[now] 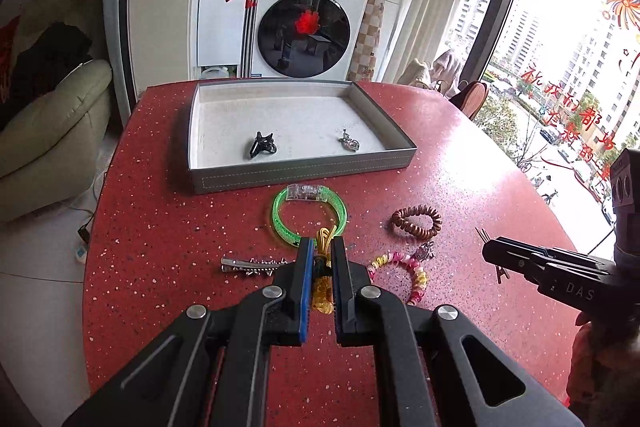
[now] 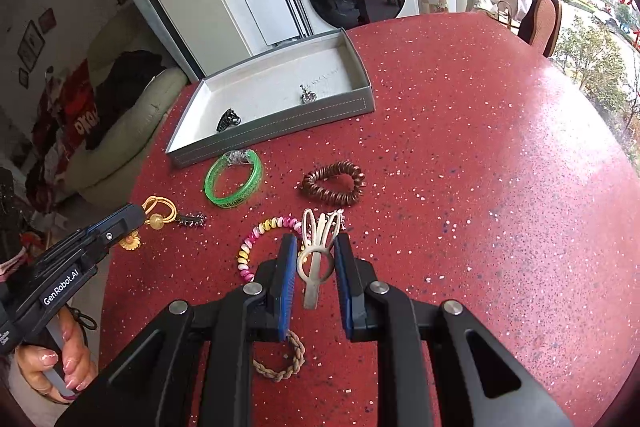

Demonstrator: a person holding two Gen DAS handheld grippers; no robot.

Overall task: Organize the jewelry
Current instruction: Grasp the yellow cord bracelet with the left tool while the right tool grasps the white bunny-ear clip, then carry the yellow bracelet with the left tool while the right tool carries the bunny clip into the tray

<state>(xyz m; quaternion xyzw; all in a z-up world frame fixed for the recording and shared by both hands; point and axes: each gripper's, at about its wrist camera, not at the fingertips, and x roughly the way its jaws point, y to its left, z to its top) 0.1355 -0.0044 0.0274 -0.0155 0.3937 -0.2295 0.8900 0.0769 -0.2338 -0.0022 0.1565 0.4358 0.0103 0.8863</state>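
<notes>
My left gripper point(image 1: 321, 247) is shut on a yellow hair tie with a bead and flower charm point(image 1: 323, 269), which the right wrist view point(image 2: 158, 215) shows held just above the red table. My right gripper point(image 2: 316, 243) is open, its jaws on either side of a cream bunny-shaped hair clip point(image 2: 316, 255) lying on the table. A grey tray point(image 1: 304, 173) holds a black claw clip point(image 1: 262, 143) and a silver trinket point(image 1: 349, 143). In front of the tray lie a green bangle point(image 1: 306, 213), a brown spiral tie point(image 1: 416, 223) and a pink-yellow spiral tie point(image 1: 404, 275).
A silver studded clip point(image 1: 252, 265) lies left of my left gripper. A braided tan bracelet point(image 2: 280, 359) lies under my right gripper. The table's point(image 2: 480, 187) right half is bare red stone. A sofa stands off the left edge, a washing machine behind.
</notes>
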